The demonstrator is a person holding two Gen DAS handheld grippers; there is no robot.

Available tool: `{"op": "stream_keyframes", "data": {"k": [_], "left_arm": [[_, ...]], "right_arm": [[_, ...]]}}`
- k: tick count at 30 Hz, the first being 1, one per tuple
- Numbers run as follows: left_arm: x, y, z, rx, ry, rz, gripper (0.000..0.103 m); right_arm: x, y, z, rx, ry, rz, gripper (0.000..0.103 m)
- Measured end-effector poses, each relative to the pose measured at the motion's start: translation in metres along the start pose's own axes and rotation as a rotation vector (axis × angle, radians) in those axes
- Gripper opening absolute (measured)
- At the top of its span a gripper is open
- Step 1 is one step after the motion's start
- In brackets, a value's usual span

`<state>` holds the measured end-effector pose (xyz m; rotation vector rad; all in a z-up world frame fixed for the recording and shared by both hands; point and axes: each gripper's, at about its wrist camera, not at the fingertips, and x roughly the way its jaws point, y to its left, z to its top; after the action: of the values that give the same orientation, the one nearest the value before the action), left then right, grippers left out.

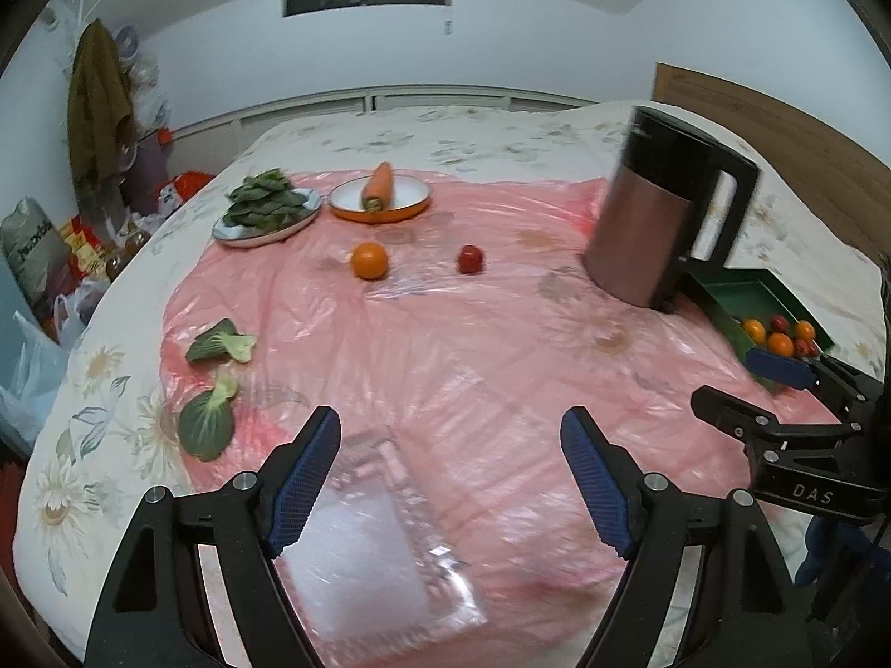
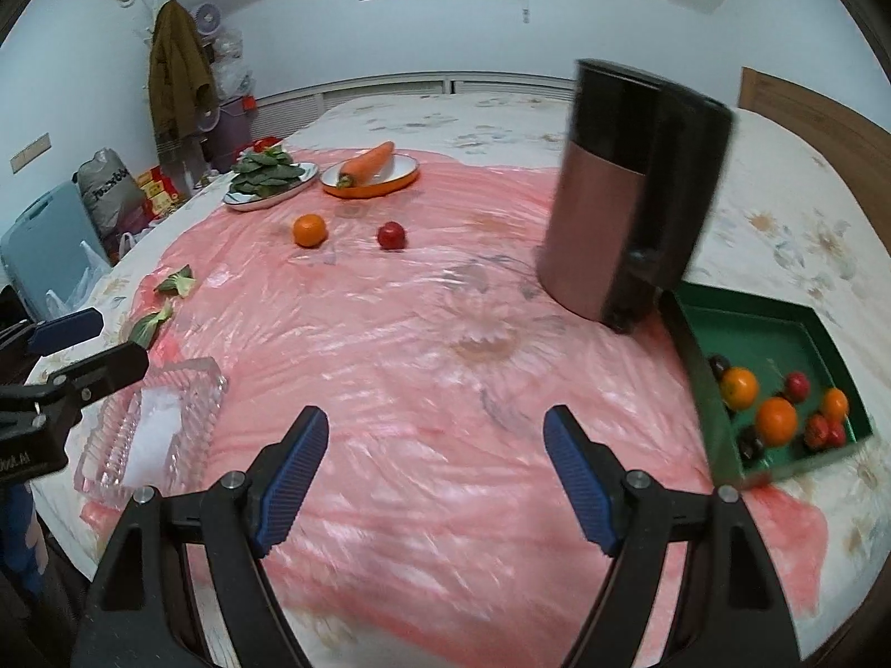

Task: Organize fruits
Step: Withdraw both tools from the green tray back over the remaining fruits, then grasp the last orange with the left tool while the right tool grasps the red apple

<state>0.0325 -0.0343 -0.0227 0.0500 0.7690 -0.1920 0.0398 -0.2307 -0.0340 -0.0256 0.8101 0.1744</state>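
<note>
An orange [image 1: 369, 260] [image 2: 309, 230] and a small red fruit [image 1: 470, 259] [image 2: 391, 235] lie loose on the pink plastic sheet [image 1: 445, 345] [image 2: 417, 345], well beyond both grippers. A green tray [image 1: 724, 313] [image 2: 774, 323] at the right holds several oranges and red fruits. My left gripper [image 1: 451, 479] is open and empty, low over a clear glass dish [image 1: 384, 545] [image 2: 150, 428]. My right gripper [image 2: 434, 479] is open and empty over the sheet, left of the tray; it also shows in the left wrist view [image 1: 746, 389].
A tall copper-and-black kettle [image 1: 662, 206] [image 2: 629, 195] stands beside the tray. At the back, a plate of leafy greens [image 1: 267, 206] [image 2: 270, 178] and an orange-rimmed dish [image 1: 412, 209] [image 2: 404, 178] holding a carrot [image 1: 378, 183] [image 2: 367, 161]. Two bok choy leaves [image 1: 220, 342] [image 2: 175, 281] lie at the left.
</note>
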Motion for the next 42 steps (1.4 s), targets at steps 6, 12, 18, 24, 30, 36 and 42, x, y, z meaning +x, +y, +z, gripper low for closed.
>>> {"op": "stream_keyframes", "data": {"k": [6,12,18,24,30,36,42], "left_arm": [[0.026,0.033,0.020,-0.027,0.023,0.026,0.077],[0.057,0.055,0.043,-0.049,0.038,0.035,0.077],[0.094,0.069,0.073,-0.040,0.054,0.048,0.077],[0.145,0.081,0.099,-0.013,0.122,0.054,0.077],[0.191,0.088,0.112,0.006,0.153,0.054,0.077],[0.230,0.079,0.122,0.063,0.166,0.053,0.076],[0.254,0.075,0.130,0.095,0.168,0.064,0.072]], "right_arm": [[0.035,0.016,0.024,-0.029,0.007,0.046,0.103],[0.071,0.025,0.049,-0.050,0.014,0.081,0.103],[0.108,0.029,0.077,-0.071,0.019,0.105,0.103],[0.153,0.032,0.112,-0.079,0.018,0.131,0.103],[0.201,0.032,0.134,-0.087,0.039,0.145,0.103],[0.239,0.033,0.140,-0.105,0.067,0.171,0.102],[0.260,0.029,0.142,-0.111,0.079,0.181,0.089]]}}
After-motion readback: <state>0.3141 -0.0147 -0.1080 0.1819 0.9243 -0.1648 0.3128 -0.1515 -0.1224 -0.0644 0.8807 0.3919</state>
